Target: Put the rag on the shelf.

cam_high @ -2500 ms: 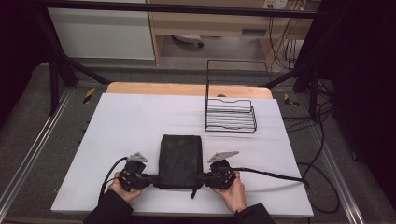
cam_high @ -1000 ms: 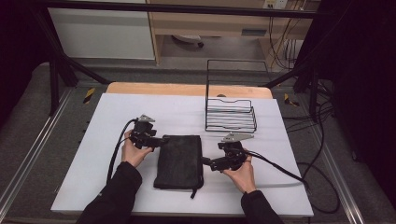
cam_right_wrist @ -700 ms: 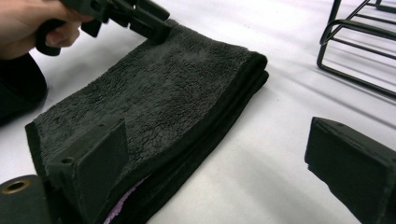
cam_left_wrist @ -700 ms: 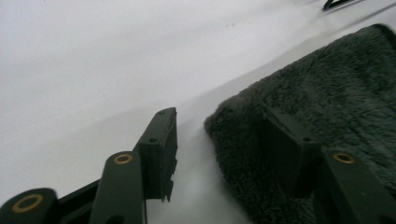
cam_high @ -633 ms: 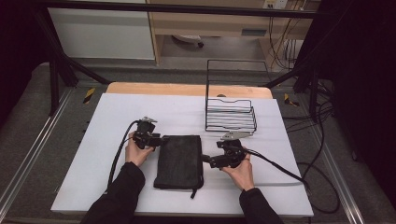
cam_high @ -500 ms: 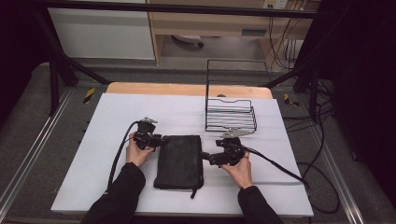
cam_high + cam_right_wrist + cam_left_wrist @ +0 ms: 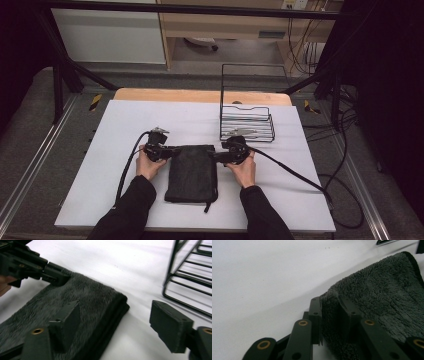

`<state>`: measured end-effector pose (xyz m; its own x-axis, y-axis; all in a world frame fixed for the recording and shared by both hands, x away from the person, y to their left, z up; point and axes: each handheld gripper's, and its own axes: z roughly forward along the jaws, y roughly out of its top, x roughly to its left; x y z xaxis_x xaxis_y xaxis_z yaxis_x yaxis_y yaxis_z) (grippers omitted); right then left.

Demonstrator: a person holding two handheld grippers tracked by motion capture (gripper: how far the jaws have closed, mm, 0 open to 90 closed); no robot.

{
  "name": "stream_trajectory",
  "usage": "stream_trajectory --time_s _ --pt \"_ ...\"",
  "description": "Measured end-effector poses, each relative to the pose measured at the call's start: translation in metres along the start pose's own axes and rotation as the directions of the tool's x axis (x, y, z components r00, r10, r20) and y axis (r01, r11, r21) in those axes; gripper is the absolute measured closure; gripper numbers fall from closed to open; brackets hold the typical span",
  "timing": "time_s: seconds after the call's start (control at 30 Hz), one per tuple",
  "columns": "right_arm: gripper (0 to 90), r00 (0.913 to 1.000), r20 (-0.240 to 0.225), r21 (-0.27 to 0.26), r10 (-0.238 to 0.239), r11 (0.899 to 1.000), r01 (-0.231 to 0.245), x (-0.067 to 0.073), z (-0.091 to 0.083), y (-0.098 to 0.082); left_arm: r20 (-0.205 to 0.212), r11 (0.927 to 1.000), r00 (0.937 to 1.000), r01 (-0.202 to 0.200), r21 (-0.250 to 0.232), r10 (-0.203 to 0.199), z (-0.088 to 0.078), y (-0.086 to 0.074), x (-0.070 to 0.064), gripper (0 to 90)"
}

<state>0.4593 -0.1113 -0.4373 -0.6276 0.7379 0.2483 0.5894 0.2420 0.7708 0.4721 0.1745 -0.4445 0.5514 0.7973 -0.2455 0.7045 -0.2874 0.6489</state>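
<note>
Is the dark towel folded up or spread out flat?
Folded. The towel lies as a narrow rectangle, and the right gripper view shows stacked layers at its corner.

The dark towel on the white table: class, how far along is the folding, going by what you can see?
Done: the dark towel lies folded into a narrow rectangle. In hand: the left gripper pinches its far left corner; the right gripper, jaws just closing, straddles the far right corner without gripping yet. Left: probably folding it again, perhaps moving it to the wire rack.
</note>
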Motion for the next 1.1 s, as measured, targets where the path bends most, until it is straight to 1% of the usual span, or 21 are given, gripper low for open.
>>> stream_trajectory --time_s 0.03,0.07,0.1,0.13,0.17,0.23,0.3,0.37,0.4,0.43,0.53,0.6,0.63,0.67,0.73,0.8,0.83,0.9,1.03,1.1 --pt "30.2 1.0 0.005 0.009 0.008 1.0 -0.008 0.0 0.004 0.001 -0.001 1.0 1.0 -0.001 0.004 0.001 0.0 0.0 -0.001 74.4" --pt "33.6 0.9999 0.01 0.028 0.008 1.0 -0.009 -0.001 0.012 0.001 -0.006 1.0 1.0 -0.006 0.003 0.006 -0.001 0.0 -0.001 75.2" --pt "33.6 0.9999 0.01 0.028 0.008 1.0 -0.009 -0.001 0.012 0.001 -0.008 1.0 0.9999 -0.008 0.003 0.008 -0.001 0.0 -0.002 75.2" --pt "37.2 0.9999 0.016 0.05 0.004 0.999 -0.004 -0.001 0.018 0.0 -0.01 1.0 0.9999 -0.009 0.003 0.009 -0.001 0.0 -0.002 75.7" --pt "37.2 0.9999 0.016 0.05 0.004 0.999 -0.004 -0.001 0.018 0.0 -0.011 0.9999 0.9999 -0.011 0.005 0.011 -0.001 0.0 -0.003 75.7" --pt "39.8 0.9997 0.022 0.066 0.014 0.998 -0.015 -0.001 0.021 -0.002 -0.013 0.9999 0.9999 -0.011 0.005 0.011 -0.001 0.0 -0.003 76.1" --pt "45.6 0.9998 0.012 0.079 0.019 0.997 -0.019 -0.002 0.024 -0.003 -0.012 1.0 0.9999 -0.009 0.004 0.009 -0.001 0.0 -0.003 76.3" --pt "46.8 0.9997 0.004 0.079 0.026 0.997 -0.026 -0.002 0.024 -0.003 -0.014 1.0 0.9999 -0.009 0.003 0.009 -0.001 -0.001 -0.003 76.3" --pt "51.1 0.9993 -0.008 0.084 0.036 0.996 -0.035 -0.002 0.025 -0.003 -0.016 0.9999 0.9998 -0.013 0.001 0.013 -0.001 -0.001 -0.004 76.3" --pt "51.7 0.9992 -0.007 0.083 0.038 0.996 -0.038 -0.002 0.025 -0.003 -0.02 0.9998 0.9996 -0.02 0.001 0.02 -0.001 -0.001 -0.004 76.3" --pt "56.9 0.9986 -0.02 0.09 0.048 0.995 -0.046 -0.001 0.025 -0.003 -0.027 0.9998 0.9994 -0.021 -0.006 0.021 0.0 -0.002 -0.005 76.2" --pt "63.1 0.9969 -0.038 0.103 0.068 0.993 -0.064 -0.002 0.025 -0.003 -0.026 0.9997 0.9994 -0.023 -0.005 0.022 0.0 -0.002 -0.005 76.3" --pt "63.1 0.9969 -0.038 0.103 0.068 0.993 -0.064 -0.002 0.025 -0.003 -0.027 0.9998 0.9994 -0.021 -0.005 0.021 0.0 -0.002 -0.005 76.3" --pt "68.3 0.994 -0.056 0.115 0.094 0.99 -0.088 -0.002 0.026 -0.002 -0.027 0.9998 0.9995 -0.02 -0.004 0.019 0.0 -0.002 -0.006 76.7" --pt "72.1 0.9901 -0.072 0.127 0.12 0.986 -0.11 -0.003 0.026 -0.002 -0.028 0.9999 0.9995 -0.013 -0.002 0.013 0.0 -0.001 -0.006 77.4" --pt "73.0 0.9893 -0.075 0.13 0.125 0.985 -0.115 -0.004 0.027 -0.001 -0.028 0.9999 0.9996 -0.01 -0.003 0.01 -0.001 -0.001 -0.006 77.9" --pt "75.8 0.9869 -0.082 0.137 0.139 0.982 -0.127 -0.005 0.026 0.0 -0.026 0.9999 0.9996 -0.011 -0.003 0.011 -0.001 -0.001 -0.006 78.9" --pt "77.2 0.9851 -0.082 0.141 0.151 0.98 -0.138 -0.005 0.026 0.001 -0.019 1.0 0.9998 -0.009 -0.004 0.008 -0.002 -0.001 -0.005 79.7" --pt "78.5 0.9844 -0.082 0.138 0.156 0.98 -0.144 -0.004 0.024 0.001 -0.004 0.9998 1.0 0.002 -0.021 -0.002 -0.007 -0.001 -0.003 80.3" --pt "79.2 0.9857 -0.083 0.121 0.147 0.983 -0.136 -0.002 0.02 0.002 0.009 0.9992 0.9999 0.007 -0.039 -0.007 -0.011 0.0 -0.003 80.6"
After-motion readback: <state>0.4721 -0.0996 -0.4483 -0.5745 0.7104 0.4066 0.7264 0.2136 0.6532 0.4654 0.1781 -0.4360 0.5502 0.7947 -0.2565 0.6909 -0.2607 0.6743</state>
